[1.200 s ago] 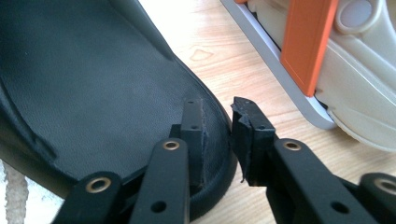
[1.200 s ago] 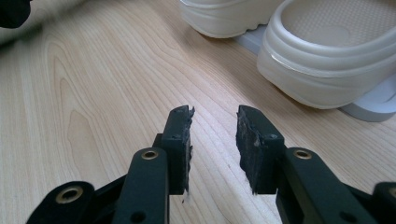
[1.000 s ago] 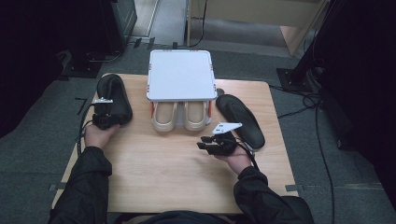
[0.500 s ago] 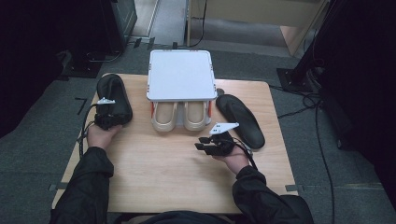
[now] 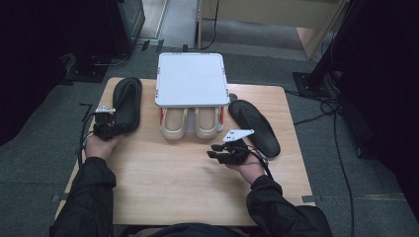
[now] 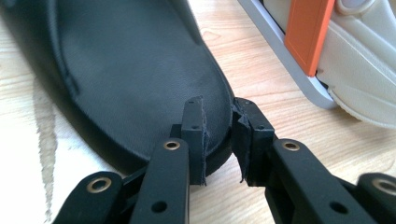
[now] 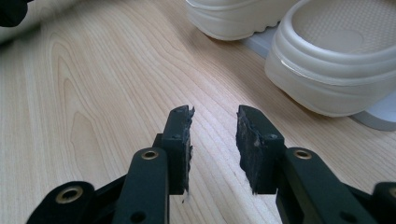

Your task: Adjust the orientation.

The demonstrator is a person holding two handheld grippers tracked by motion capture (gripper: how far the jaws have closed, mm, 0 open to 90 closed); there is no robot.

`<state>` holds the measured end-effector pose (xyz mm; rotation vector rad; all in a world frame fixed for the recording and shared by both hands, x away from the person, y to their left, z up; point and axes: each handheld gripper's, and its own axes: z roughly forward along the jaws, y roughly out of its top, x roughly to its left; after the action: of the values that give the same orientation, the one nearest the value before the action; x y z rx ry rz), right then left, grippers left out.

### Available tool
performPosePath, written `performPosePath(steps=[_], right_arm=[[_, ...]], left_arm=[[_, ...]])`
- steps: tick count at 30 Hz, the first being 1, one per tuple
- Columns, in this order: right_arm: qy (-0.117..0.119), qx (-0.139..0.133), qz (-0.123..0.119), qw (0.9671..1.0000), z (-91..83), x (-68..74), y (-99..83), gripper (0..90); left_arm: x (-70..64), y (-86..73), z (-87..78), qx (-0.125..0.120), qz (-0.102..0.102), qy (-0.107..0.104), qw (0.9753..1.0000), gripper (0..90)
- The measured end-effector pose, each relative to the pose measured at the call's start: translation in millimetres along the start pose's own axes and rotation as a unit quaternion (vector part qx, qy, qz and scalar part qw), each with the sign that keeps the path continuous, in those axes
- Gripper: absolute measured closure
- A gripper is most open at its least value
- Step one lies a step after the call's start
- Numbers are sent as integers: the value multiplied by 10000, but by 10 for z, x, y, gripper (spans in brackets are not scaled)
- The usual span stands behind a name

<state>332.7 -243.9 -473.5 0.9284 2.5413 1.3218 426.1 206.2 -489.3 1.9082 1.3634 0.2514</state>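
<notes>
At the left edge of the desk [image 5: 163, 192] a black sandal [image 5: 127, 101] lies sole-down, its long axis running away from the person toward the far edge. The left gripper [image 5: 105, 129] sits at its near end. In the left gripper view the jaws are parted by a narrow gap and straddle the rim of the sandal's heel [image 6: 140, 88]: one jaw over the footbed, the other outside the edge. Whether the pads already press the rim I cannot tell; they look just short of closing.

In the middle stands a white rack [image 5: 190, 79] with a flat top, and a pair of cream sandals [image 5: 190, 123] is tucked under it, heels pointing toward the person.

Further right, the right gripper [image 5: 217, 154] hovers over bare wood, jaws moderately open and holding nothing. Its own view shows the cream heels [image 7: 341, 60] ahead and to one side. A second black sandal [image 5: 254, 127] lies at the right, angled toward the near right corner, just beside that hand.

The left hand is the nearer one for the left black sandal; a pinch on the heel rim and a pull along its length seems the likely next move.
</notes>
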Motion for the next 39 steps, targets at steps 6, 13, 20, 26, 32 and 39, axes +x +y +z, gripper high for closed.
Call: performPosePath(steps=[6, 13, 20, 26, 32, 39], right_arm=[[37, -12, -4, 10000, 13, 0, 17, 658], [113, -28, 50, 9999, 42, -1, 30, 656], [102, -24, 70, 9999, 35, -13, 23, 654], [57, -55, 111, 9999, -10, -26, -3, 651], [-3, -85, 133, 9999, -53, -20, -34, 649], [-34, -97, 178, 9998, -69, -22, -62, 649]], left_arm=[[46, -19, -65, 26, -70, 11, 10000, 757], [-43, 81, -58, 36, 132, -104, 9999, 684], [-68, 251, 43, -36, 152, -144, 9998, 639], [-79, 388, 123, -33, 81, -81, 9999, 590], [-57, 516, 268, -62, 58, -155, 9998, 568], [-11, 618, 440, -97, 84, -125, 9998, 549]])
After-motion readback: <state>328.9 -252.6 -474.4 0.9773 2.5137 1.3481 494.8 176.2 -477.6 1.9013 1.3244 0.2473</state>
